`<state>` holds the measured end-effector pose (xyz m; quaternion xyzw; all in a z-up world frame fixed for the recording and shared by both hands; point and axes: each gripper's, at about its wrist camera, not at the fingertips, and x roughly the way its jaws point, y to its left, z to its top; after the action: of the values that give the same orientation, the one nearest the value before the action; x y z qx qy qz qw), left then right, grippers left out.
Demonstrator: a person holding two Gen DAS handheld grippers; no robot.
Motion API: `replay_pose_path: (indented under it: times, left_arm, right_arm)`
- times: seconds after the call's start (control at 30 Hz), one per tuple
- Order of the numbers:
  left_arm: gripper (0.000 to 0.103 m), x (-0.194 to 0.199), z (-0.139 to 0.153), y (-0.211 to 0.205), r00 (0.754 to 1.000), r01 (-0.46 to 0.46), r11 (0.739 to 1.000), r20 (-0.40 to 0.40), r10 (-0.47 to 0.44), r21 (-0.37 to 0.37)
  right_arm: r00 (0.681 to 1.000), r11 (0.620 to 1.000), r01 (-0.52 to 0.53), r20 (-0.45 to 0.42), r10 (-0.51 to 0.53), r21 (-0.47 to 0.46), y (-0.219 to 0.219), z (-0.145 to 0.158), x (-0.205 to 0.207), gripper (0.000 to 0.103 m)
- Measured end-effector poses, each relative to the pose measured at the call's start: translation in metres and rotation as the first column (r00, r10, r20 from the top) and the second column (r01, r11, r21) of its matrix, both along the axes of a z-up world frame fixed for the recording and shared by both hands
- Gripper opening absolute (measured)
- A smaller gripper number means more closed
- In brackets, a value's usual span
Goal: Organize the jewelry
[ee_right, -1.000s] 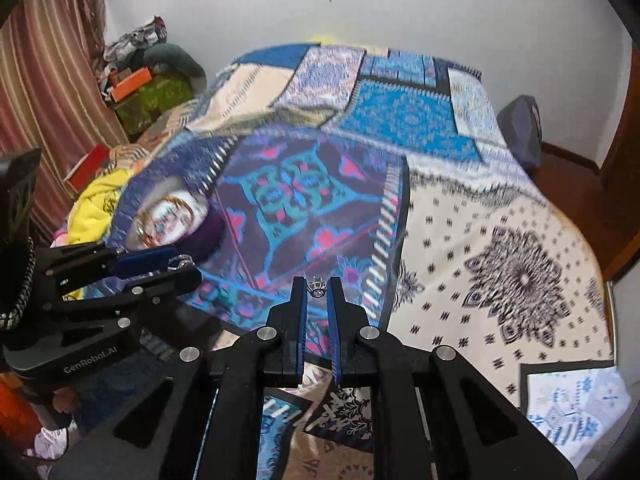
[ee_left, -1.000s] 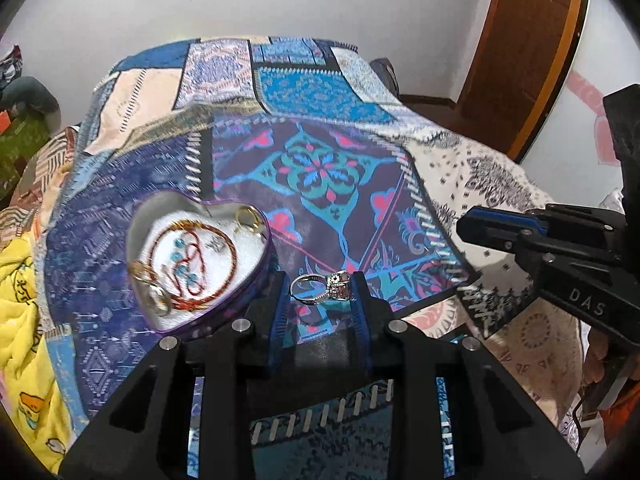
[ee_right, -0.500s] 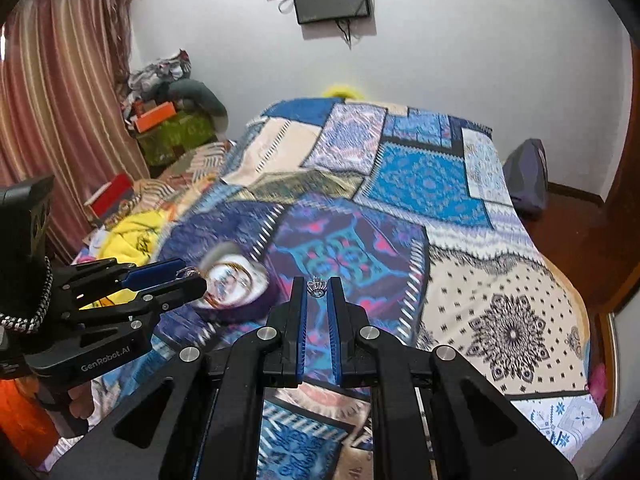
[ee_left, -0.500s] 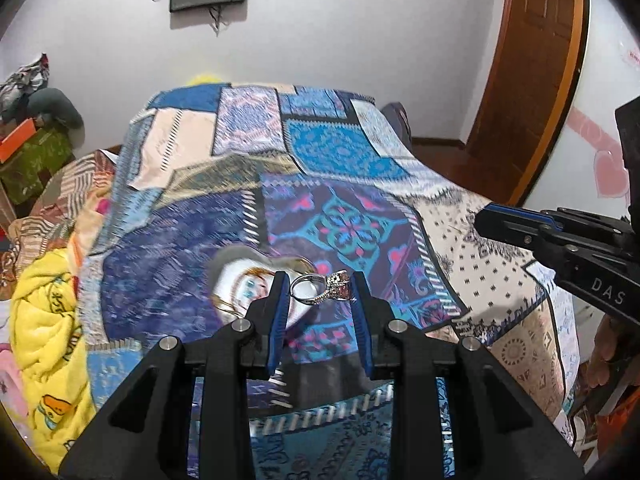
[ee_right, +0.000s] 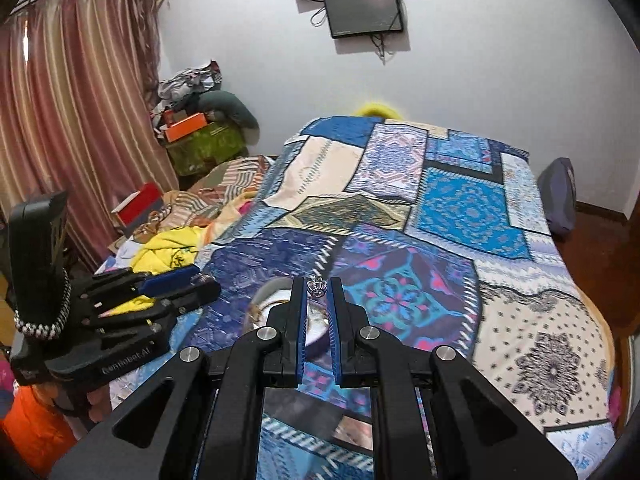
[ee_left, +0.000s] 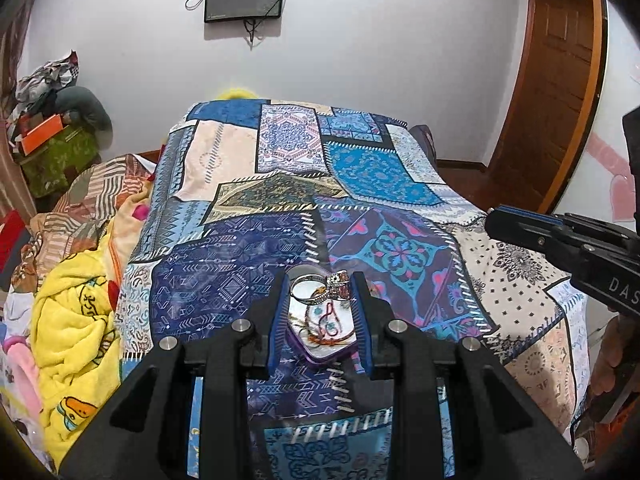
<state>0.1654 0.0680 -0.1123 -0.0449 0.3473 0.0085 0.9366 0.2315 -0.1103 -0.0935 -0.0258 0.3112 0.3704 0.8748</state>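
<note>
Item 1: tray [ee_left: 320, 354]. Heart-shaped with a purple rim, it lies on the patchwork bedspread [ee_left: 224, 264], directly under both tools. It already holds a red cord bracelet [ee_left: 326, 326] and some gold-coloured pieces, partly hidden by the fingers. This part of the sorting looks done.

Item 2: left gripper [ee_left: 320, 290]. It hangs above the tray. The jaws are partly closed, pinching silver rings [ee_left: 320, 290] between the blue pads. One ring carries a stone setting on the right side. There seem to be two bands, though the exact count is hard to tell. Not yet set down.

Item 3: right gripper [ee_right: 317, 286]. It also hangs above the tray. The jaws are nearly together, nipping a small silver piece [ee_right: 317, 286] at the very tips. It may be a crown-shaped ring or an earring; it is too small to tell. Not yet set down.

Item 4: bedspread. No loose jewelry shows on its visible parts in either view.

Status, as a judgement: well advanced. Most pieces sit in the tray, and the last ones seen are the two held over it. What is left is lowering each tool and releasing its piece into the tray. Small round things can roll or bounce off the rim, so a low release seems wise.
</note>
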Motion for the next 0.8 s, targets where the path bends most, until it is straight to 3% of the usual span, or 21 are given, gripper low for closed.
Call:
replay_pose_path:
  times: [0.4,0.8]
  left_arm:
    - [0.029,0.015,-0.045,-0.001,0.995,0.039,0.999,-0.093,-0.039,-0.002]
    - [0.029,0.031,-0.064,0.008,0.992,0.049,0.999,-0.114,-0.049,-0.004]
  right_arm:
    - [0.995,0.996,-0.077,-0.073,0.075,-0.034,0.041,-0.033,0.011,0.009]
    - [0.985,0.992,-0.103,-0.148,0.09,-0.078,0.056,-0.064,0.024,0.009]
